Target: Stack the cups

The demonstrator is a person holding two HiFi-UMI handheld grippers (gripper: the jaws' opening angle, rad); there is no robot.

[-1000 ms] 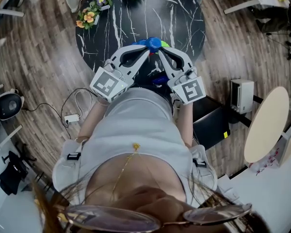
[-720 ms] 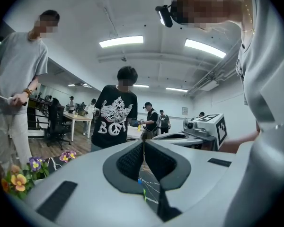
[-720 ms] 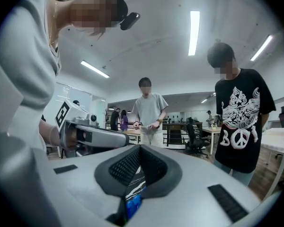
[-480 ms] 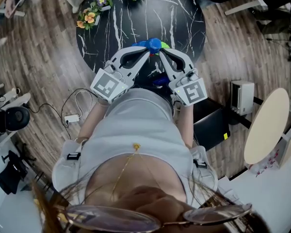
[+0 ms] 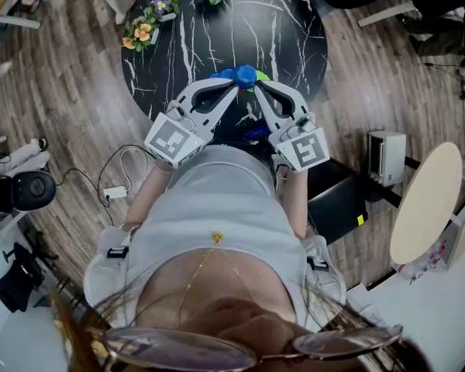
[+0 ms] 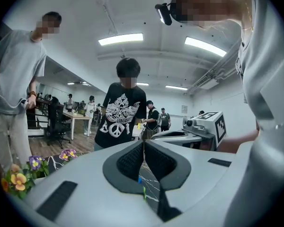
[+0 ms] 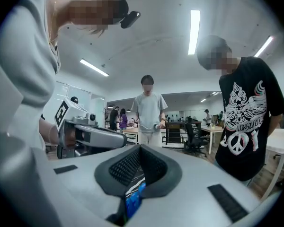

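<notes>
**Both grippers clenched and empty, level, tips just short of the cups.**

Nearest: the left gripper [image 5: 234, 85] and right gripper [image 5: 257, 86] have their jaws pressed together with nothing between them. Their tips angle toward each other over the near edge of the black marbled desk [image 5: 287, 22]. Just past the tips are the cups [image 5: 244, 74], bunched together: a rounded bright blue one, more blue to its left and a green sliver on its right. The grippers hide part of them, so I cannot tell whether they are nested or side by side. This fits cups gathered for nesting, or a finished stack. Either way they are probably light and could skid on the slick top, so move slowly near them. Farther off are flowers [image 5: 143, 31] at the desk's far-left rim, with onlookers [image 6: 120, 117] standing beyond.
</notes>
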